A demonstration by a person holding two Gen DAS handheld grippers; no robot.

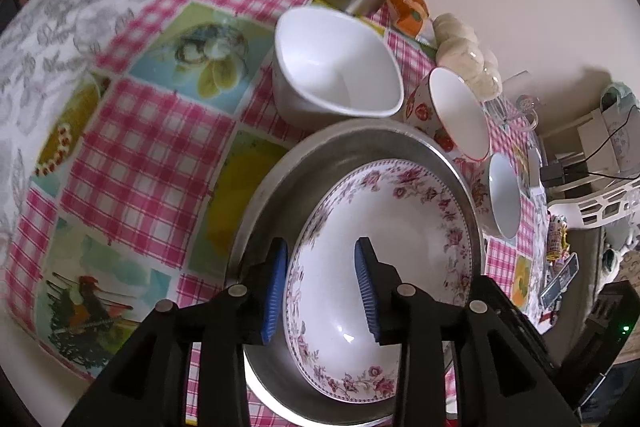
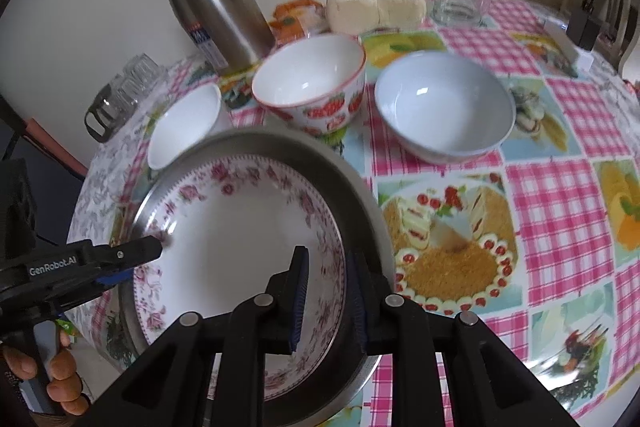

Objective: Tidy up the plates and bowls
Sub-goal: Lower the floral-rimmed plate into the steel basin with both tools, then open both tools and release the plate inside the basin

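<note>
Left gripper (image 1: 321, 285): pads straddle the floral plate's (image 1: 400, 227) rim, not pressing.
Right gripper (image 2: 328, 297): pinches plate and metal pan (image 2: 360, 195) rims.

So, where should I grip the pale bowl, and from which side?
Probably the rim, from above on its right in the right wrist view: the pale bowl stands upright and open, and that side is free, while the strawberry bowl crowds its left.
</note>
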